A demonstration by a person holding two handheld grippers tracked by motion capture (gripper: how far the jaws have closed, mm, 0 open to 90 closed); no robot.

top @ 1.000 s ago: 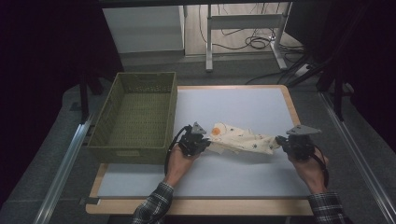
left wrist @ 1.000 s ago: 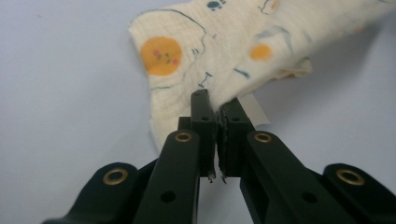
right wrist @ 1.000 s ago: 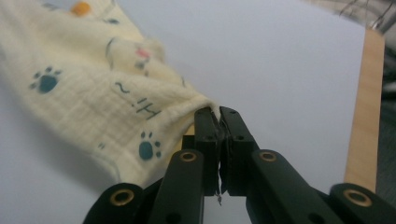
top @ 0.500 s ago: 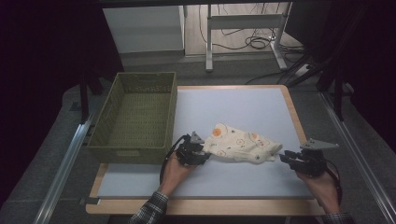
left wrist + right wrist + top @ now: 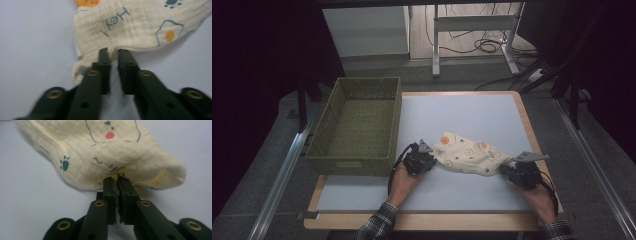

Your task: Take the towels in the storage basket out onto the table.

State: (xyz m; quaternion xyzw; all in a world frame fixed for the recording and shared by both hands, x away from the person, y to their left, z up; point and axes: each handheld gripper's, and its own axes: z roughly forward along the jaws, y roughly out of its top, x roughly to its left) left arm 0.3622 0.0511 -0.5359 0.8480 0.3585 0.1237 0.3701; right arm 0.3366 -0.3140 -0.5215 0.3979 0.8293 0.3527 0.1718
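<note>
Cream cloth [image 5: 140, 27] reads "Hey!" in blue, w/ paw prints.

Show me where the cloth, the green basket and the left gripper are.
cloth [image 5: 469, 157], high view, its printed middle.
green basket [image 5: 396, 122], high view, its right wall.
left gripper [image 5: 113, 53], left gripper view, between its fingertips.

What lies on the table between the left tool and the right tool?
In the high view, the cream printed cloth spans between the left tool and the right tool, each shut on one edge.

Cream crinkled muslin cloth [image 5: 469, 158], matt black plastic jaws, woven olive basket [image 5: 354, 125], smooth matt pale mat [image 5: 462, 115], wood-edged table [image 5: 526, 125]
</note>
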